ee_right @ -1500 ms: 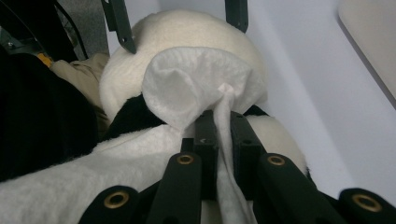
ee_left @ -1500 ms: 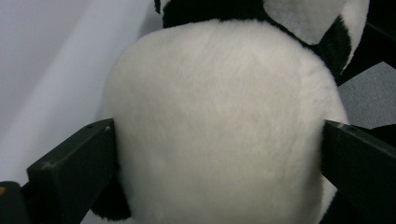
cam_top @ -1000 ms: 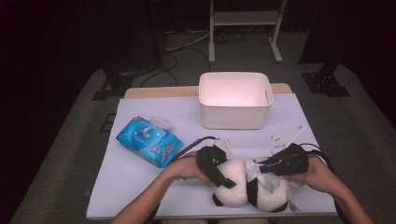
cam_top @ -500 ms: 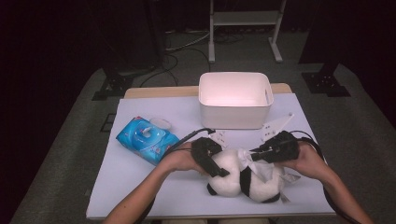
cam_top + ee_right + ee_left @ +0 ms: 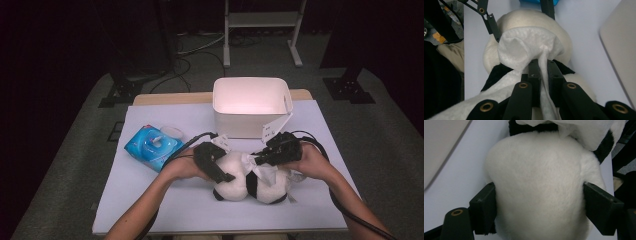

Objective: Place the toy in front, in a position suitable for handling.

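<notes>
We have shifted the black-and-white plush panda toy toward twelve o'clock. Our left gripper clamps its head; our right gripper pinches the white wipe, wiping. White plastic bin lies beyond.

My left gripper and wipe hide the panda plush's face; its lower body is cut off in my left gripper view.
</notes>
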`<state>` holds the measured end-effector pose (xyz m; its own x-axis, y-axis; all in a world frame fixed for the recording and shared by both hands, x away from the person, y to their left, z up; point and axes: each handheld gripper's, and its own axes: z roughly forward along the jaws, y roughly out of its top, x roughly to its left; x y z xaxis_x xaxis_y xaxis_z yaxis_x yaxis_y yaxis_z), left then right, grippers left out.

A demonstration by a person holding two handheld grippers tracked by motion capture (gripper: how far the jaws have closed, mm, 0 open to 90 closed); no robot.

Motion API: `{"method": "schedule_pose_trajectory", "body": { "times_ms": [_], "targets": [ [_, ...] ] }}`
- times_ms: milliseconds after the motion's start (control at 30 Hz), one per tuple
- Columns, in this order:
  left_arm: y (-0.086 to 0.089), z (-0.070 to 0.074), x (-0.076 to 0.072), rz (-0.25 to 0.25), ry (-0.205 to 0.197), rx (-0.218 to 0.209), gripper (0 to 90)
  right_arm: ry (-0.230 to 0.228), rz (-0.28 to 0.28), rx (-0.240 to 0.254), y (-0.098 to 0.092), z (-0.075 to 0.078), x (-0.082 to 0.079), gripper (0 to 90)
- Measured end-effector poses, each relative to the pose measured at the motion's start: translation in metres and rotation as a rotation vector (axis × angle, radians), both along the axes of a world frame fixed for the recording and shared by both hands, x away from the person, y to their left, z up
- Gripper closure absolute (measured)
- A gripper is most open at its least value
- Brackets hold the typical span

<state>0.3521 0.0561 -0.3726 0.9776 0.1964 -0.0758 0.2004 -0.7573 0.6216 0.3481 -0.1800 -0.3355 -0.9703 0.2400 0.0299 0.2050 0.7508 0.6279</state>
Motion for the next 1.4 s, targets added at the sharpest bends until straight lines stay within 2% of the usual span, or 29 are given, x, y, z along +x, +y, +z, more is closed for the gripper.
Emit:
{"method": "schedule_pose_trajectory", "body": {
  "times_ms": [167,333,500,600,767,833,900,967,1033,1167,1300,1400],
  "targets": [
    [0.007,0.000,-0.005,0.006,0.026,-0.029,10.9,-0.009,0.019,0.003,0.003,-0.004,-0.011,83.7],
    [0.014,0.009,-0.006,0.022,0.040,-0.072,8.9,-0.025,0.034,0.011,0.003,-0.006,-0.024,84.1],
    [0.013,0.008,-0.004,0.022,0.055,-0.070,6.5,-0.035,0.048,0.037,-0.002,-0.009,-0.032,84.3],
    [0.010,0.005,-0.002,0.023,0.076,-0.066,3.1,-0.039,0.064,0.039,-0.004,-0.009,-0.037,84.4],
    [0.005,-0.001,-0.003,0.004,0.106,-0.071,2.8,-0.039,0.079,0.043,-0.009,-0.010,-0.044,84.4],
    [0.003,-0.003,-0.004,-0.007,0.101,-0.067,4.0,-0.037,0.080,0.043,-0.011,-0.009,-0.044,84.4],
    [0.002,-0.004,-0.006,-0.027,0.088,-0.058,12.5,-0.030,0.080,0.037,-0.011,-0.009,-0.043,84.4],
    [0.003,-0.004,-0.008,-0.026,0.074,-0.068,20.0,-0.028,0.081,0.032,-0.011,-0.007,-0.043,84.4],
    [0.004,-0.004,-0.009,-0.022,0.067,-0.072,23.7,-0.029,0.076,0.029,-0.009,-0.005,-0.041,84.5],
    [0.005,-0.004,-0.011,-0.018,0.058,-0.065,24.0,-0.045,0.072,0.008,0.002,0.003,-0.037,84.4],
    [0.005,-0.002,-0.016,-0.023,0.029,-0.051,23.9,-0.069,0.069,-0.023,0.018,0.005,-0.031,84.2],
    [0.007,-0.002,-0.019,-0.016,0.020,-0.052,24.0,-0.059,0.073,-0.030,0.020,0.005,-0.028,84.2]
  ]
}}
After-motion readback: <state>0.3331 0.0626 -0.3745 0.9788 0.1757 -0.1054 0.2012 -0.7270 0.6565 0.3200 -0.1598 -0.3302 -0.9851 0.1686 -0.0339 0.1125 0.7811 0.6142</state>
